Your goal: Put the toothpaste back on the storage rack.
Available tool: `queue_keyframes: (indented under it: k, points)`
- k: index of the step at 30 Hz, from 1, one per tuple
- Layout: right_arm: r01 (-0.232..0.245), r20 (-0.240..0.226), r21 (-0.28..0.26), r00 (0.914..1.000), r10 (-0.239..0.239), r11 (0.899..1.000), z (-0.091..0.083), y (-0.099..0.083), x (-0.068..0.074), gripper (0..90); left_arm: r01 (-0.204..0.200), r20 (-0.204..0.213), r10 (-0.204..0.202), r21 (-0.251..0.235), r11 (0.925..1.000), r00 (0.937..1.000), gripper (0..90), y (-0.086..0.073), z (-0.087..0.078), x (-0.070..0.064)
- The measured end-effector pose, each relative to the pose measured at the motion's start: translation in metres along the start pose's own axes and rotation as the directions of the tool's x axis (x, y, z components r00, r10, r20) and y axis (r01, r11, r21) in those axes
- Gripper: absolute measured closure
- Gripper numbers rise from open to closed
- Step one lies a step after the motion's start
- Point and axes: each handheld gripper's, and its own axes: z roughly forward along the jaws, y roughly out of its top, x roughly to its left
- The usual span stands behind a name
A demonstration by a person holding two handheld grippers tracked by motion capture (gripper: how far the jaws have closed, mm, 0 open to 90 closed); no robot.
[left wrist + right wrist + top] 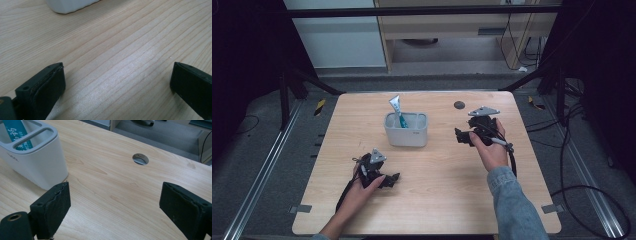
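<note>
A pale wood-grain surface [437, 200] stands on a grey carpeted floor [262, 130], flanked by metal rails and dark curtains, with a light wooden cabinet [452, 25] at the far wall and black cables trailing down the right side. A small round hole [459, 105] is cut into the surface near its far edge. Toward the far middle sits a white holder [406, 132] with a grey rim, and a teal-and-white tube [397, 111] stands tilted in its left compartment, its crimped end sticking up above the rim. The left claw [393, 178] lies low over the near left part of the surface, well apart from the holder and nearer the person; in the left gripper view its black jaws stand wide apart over bare wood, holding nothing, with a corner of the holder at the top edge. The right claw [460, 136] hovers just to the right of the holder; in the right gripper view its jaws are likewise spread wide and empty, the holder close beside the left jaw and the hole ahead between them. The left hand [362, 187] reaches in bare-armed from the bottom, pointing its tool rightward; the right hand [492, 150], in a denim sleeve [514, 210], angles its tool leftward toward the holder.
</note>
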Motion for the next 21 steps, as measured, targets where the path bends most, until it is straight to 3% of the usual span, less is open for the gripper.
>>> queue_keyframes:
  k: [21]
  points:
    - [-0.016, 0.082, 0.010, 0.9966, 0.015, 1.000, 0.001, -0.049, -0.035, 12.1, 0.001, 0.000, -0.001, 0.000, 1.0000, 1.0000, 0.0, 0.000, 0.000, 0.000]
